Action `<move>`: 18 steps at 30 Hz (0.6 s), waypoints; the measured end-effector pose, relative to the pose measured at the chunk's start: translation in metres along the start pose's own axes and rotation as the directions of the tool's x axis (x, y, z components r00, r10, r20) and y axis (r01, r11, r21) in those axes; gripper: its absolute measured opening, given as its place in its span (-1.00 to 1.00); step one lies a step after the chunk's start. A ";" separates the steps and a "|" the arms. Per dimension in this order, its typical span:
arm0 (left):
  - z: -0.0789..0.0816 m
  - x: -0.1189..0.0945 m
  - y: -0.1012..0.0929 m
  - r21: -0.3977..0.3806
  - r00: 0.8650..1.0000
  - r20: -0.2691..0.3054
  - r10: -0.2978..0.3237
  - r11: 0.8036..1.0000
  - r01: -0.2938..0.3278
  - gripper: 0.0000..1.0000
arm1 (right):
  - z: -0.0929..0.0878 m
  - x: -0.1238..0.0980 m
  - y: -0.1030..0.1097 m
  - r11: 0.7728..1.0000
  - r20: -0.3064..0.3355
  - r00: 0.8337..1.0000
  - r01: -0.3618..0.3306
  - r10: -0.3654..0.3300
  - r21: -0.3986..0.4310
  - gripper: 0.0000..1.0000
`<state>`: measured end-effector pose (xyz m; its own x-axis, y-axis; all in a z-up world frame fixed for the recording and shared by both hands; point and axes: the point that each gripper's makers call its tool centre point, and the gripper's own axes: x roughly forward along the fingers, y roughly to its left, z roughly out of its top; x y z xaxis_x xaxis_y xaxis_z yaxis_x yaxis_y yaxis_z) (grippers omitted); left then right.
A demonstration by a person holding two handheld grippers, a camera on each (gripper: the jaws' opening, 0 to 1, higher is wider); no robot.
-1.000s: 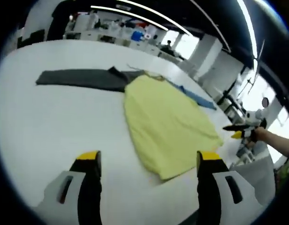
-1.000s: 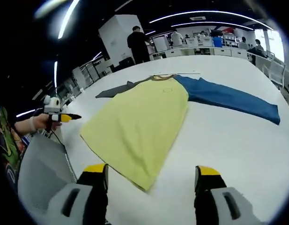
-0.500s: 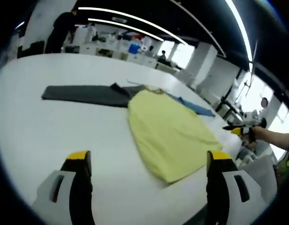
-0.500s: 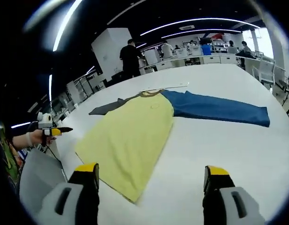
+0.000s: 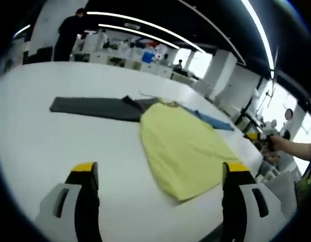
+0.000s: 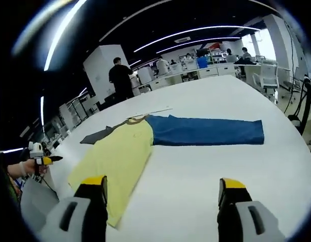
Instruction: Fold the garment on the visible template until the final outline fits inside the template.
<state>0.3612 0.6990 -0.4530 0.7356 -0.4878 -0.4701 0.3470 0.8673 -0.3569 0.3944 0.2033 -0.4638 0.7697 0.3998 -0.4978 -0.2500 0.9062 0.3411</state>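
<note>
spanning a lab, white table (image 6: 205, 171) holds the garment (image 5: 183, 146); both claws wide.

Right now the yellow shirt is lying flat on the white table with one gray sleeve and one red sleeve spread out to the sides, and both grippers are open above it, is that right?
Not quite: the second sleeve is blue, not red, as the right gripper view shows. The rest holds: the yellow shirt lies flat on the white table, the gray sleeve is spread to the other side, and the left gripper and right gripper are both open.
</note>
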 end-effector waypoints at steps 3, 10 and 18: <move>0.001 0.001 0.001 -0.016 1.000 0.007 0.008 1.000 -0.008 0.98 | 0.009 0.001 -0.018 0.999 0.021 0.999 0.031 -0.031 0.017 0.81; 0.005 0.005 -0.002 -0.001 1.000 -0.003 0.002 1.000 -0.002 0.98 | 0.037 0.004 -0.078 0.993 0.055 0.993 0.105 -0.108 0.046 0.76; 0.015 0.008 -0.006 0.049 1.000 -0.023 -0.017 0.999 0.018 0.98 | 0.052 0.011 -0.096 0.984 0.041 0.983 0.178 -0.179 0.019 0.68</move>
<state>0.3736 0.6918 -0.4426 0.7161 -0.5046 -0.4822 0.3884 0.8621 -0.3254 0.4580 0.1139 -0.4603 0.8252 0.2254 -0.5179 -0.0976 0.9600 0.2623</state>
